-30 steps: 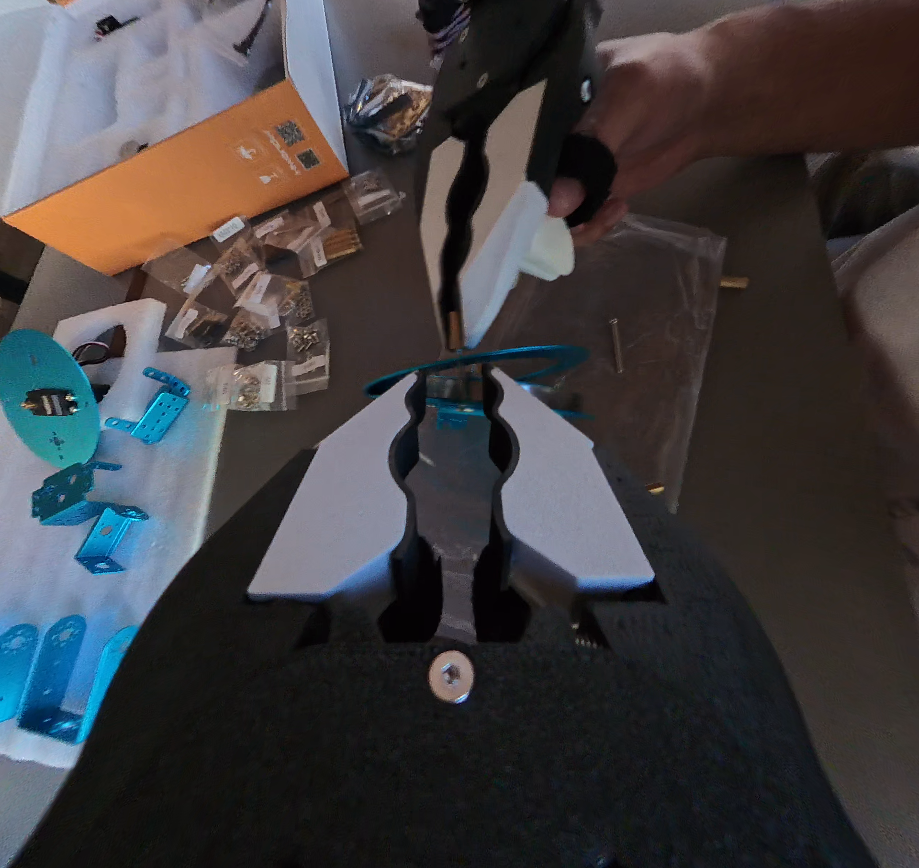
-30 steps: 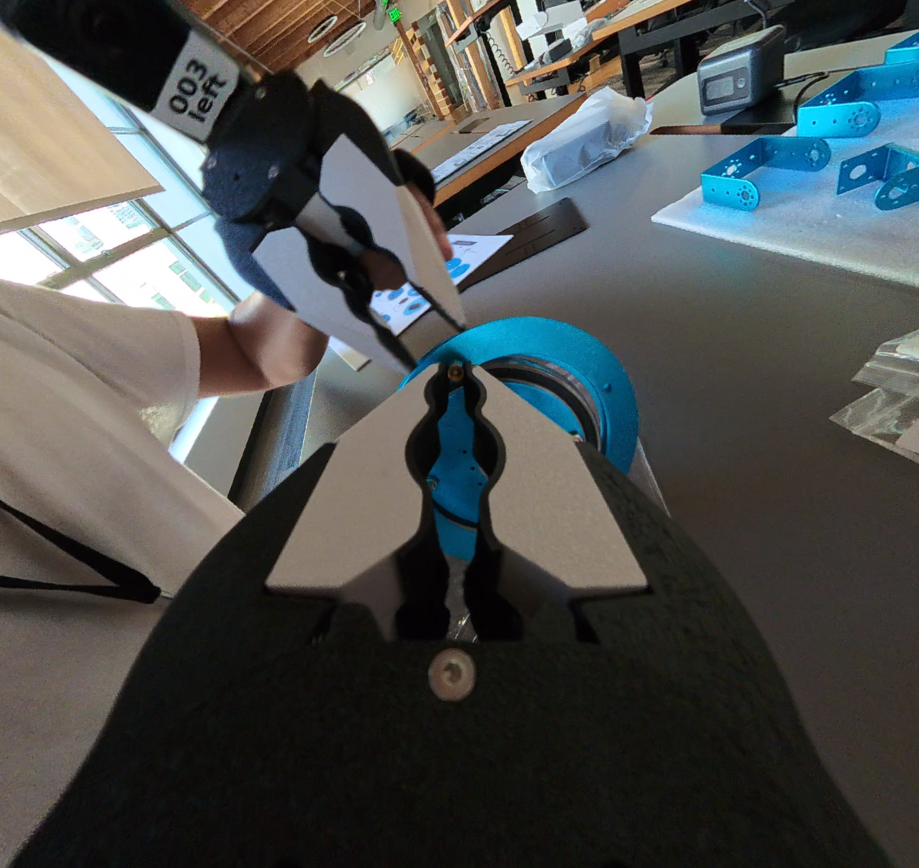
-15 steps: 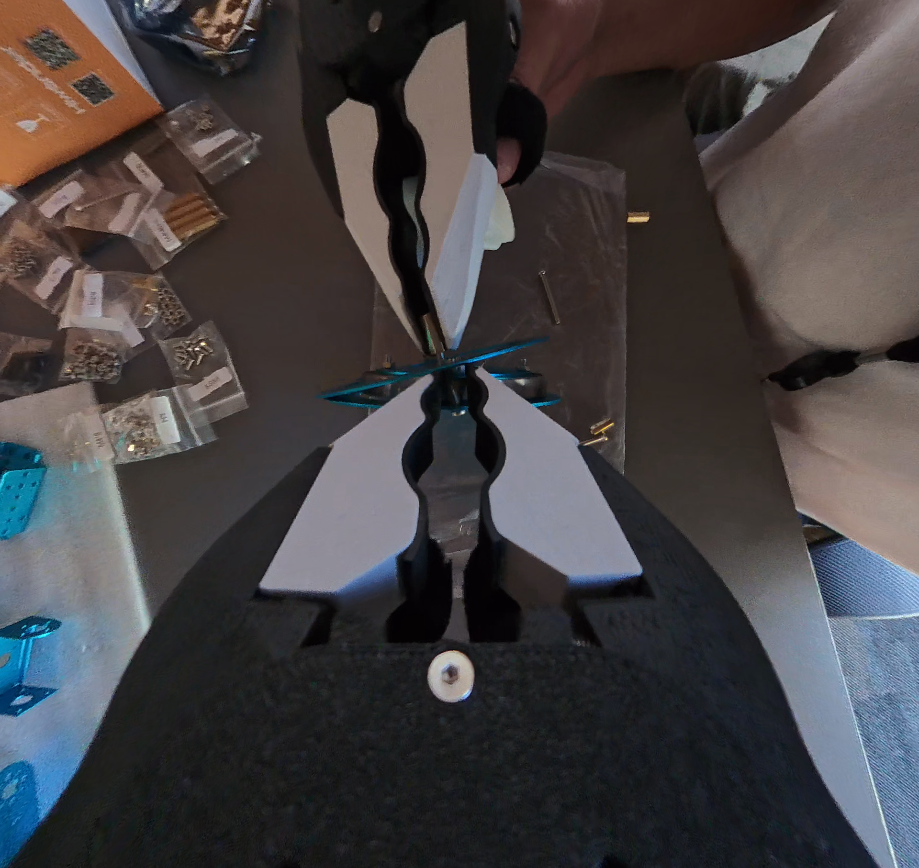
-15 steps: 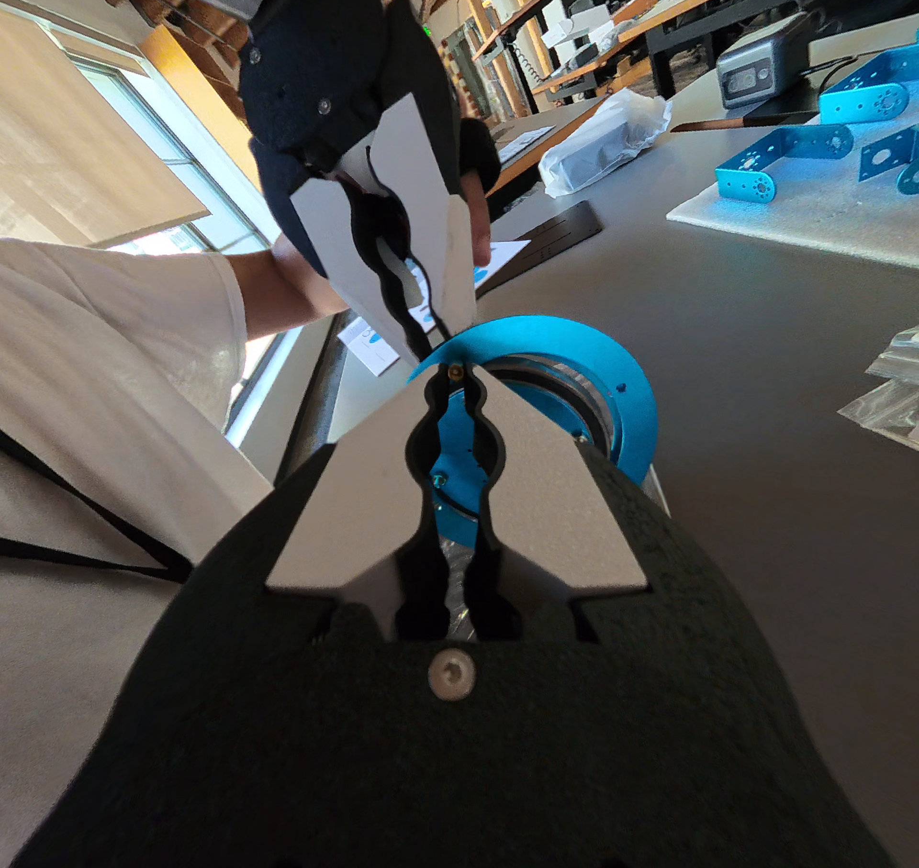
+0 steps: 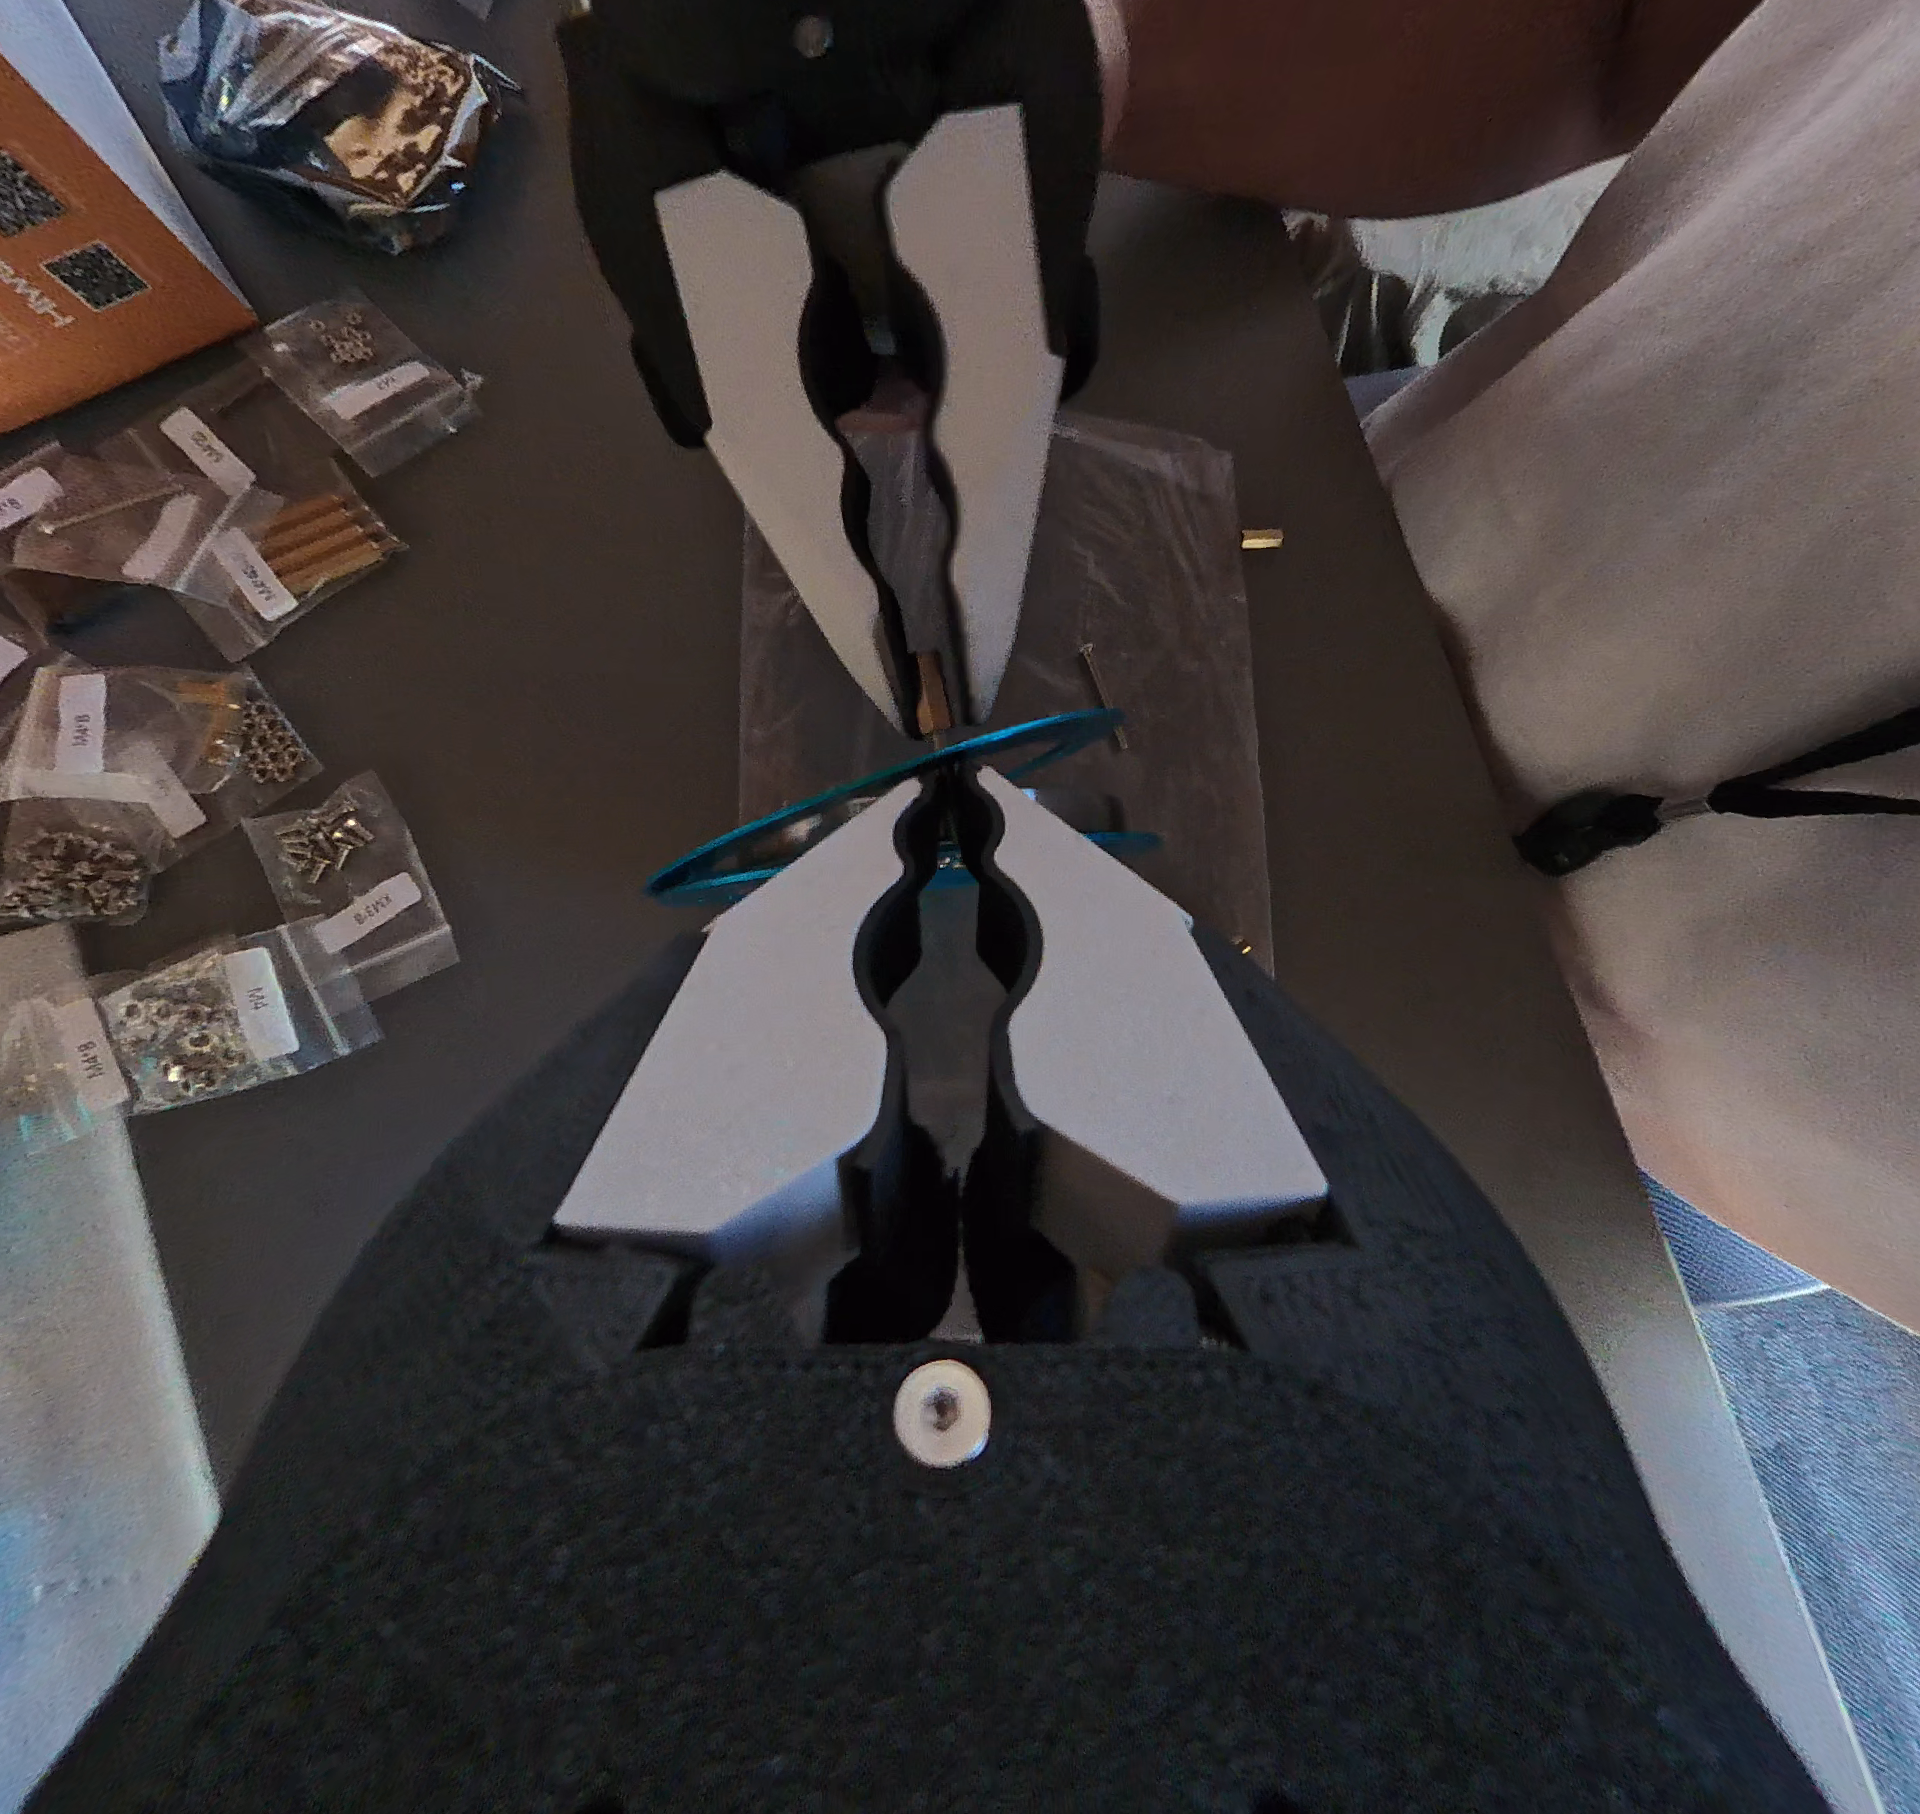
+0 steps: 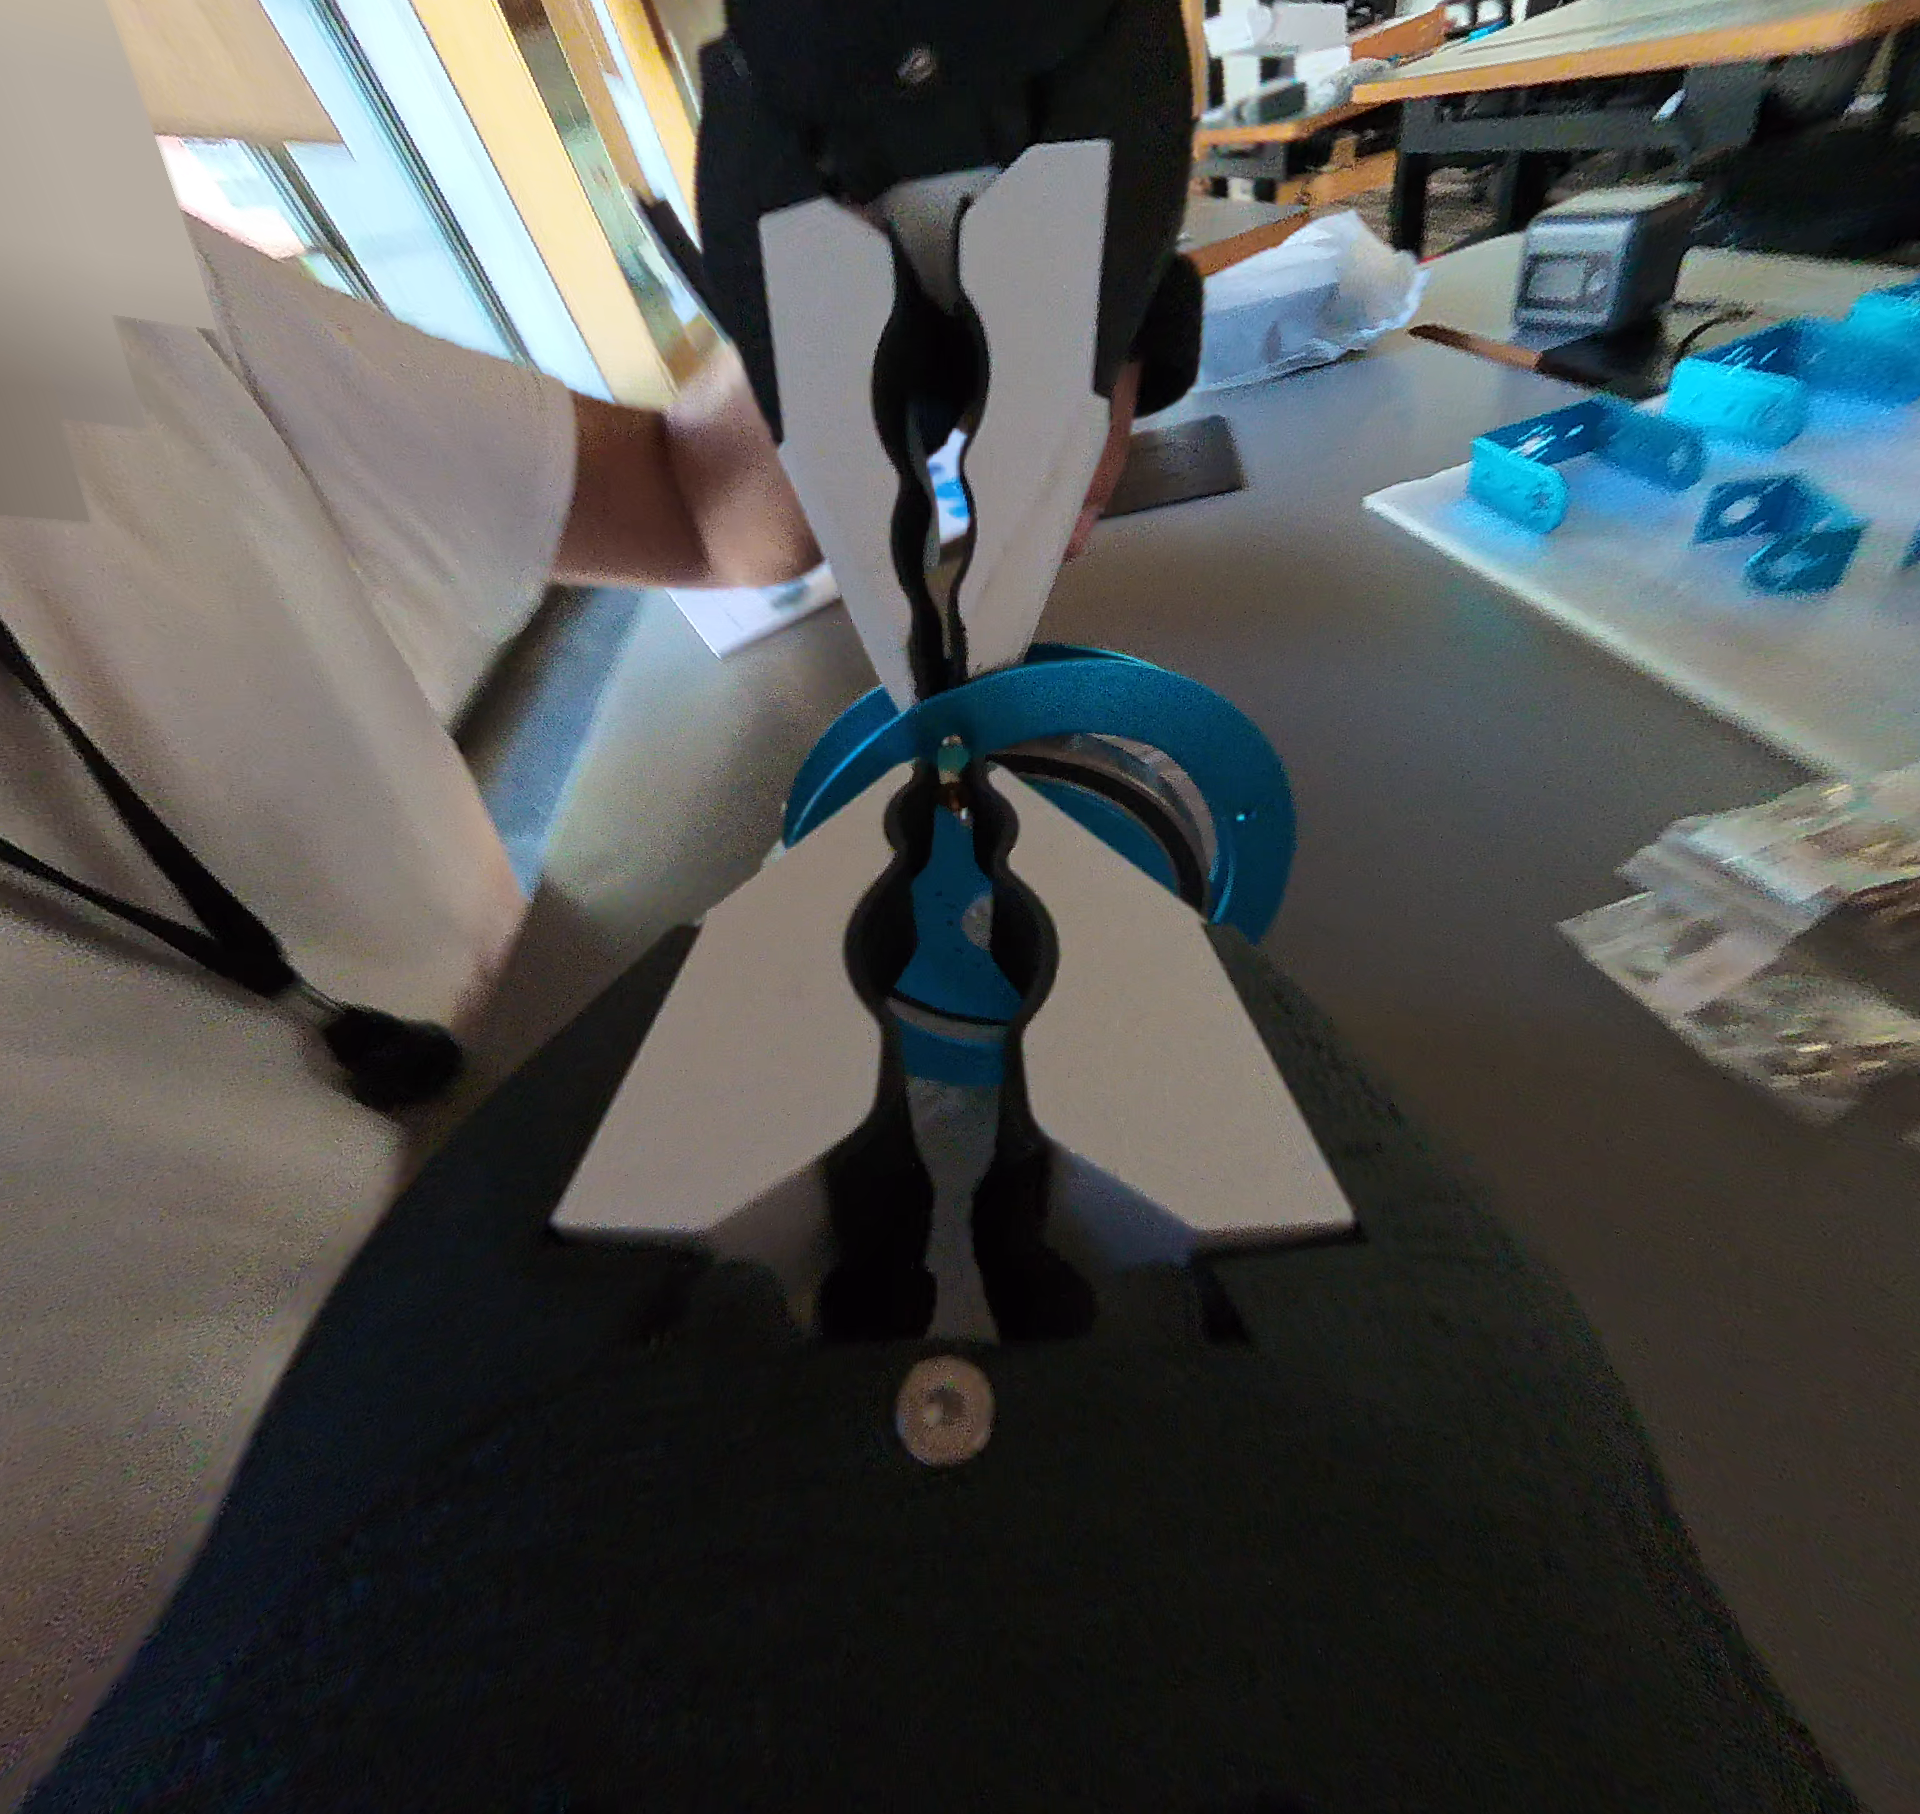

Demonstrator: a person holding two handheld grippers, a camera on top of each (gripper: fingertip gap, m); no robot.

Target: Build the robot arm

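A blue ring plate [image 5: 1039, 730], part of a blue metal assembly [image 6: 1236, 808], is lifted edge-on above a clear plastic sheet [image 5: 1164, 559] on the dark grey counter [image 5: 561, 538]. The left claw [image 5: 948, 790] is pinched nearly shut on the ring's rim, its two pale fingers [image 5: 790, 1016] meeting at the tips. From the far side the right claw [image 5: 933, 715] points back at it, closed on a small brass standoff [image 5: 932, 692] whose end sits right at the ring's surface. In the right wrist view the right claw [image 6: 954, 796] shows the same brass piece between its tips against the blue plate, with the left claw [image 6: 940, 673] gripping the rim from above.

Loose on the plastic sheet lie a thin screw [image 5: 1096, 673] and, just off it, a short brass piece [image 5: 1260, 538]. To the left of the assembly, small clear bags of screws and nuts [image 5: 322, 839] are scattered on the counter, one holding brass standoffs [image 5: 312, 538]; beyond them are a crumpled foil bag [image 5: 343, 123] and the corner of an orange box [image 5: 94, 289]. Farther off, blue brackets [image 6: 1558, 465] rest on a white foam sheet [image 6: 1662, 621]. The room is an open workshop with wood-topped tables [image 6: 1621, 50], bright windows [image 6: 343, 195], and a person's light shirt [image 5: 1662, 569] close by.
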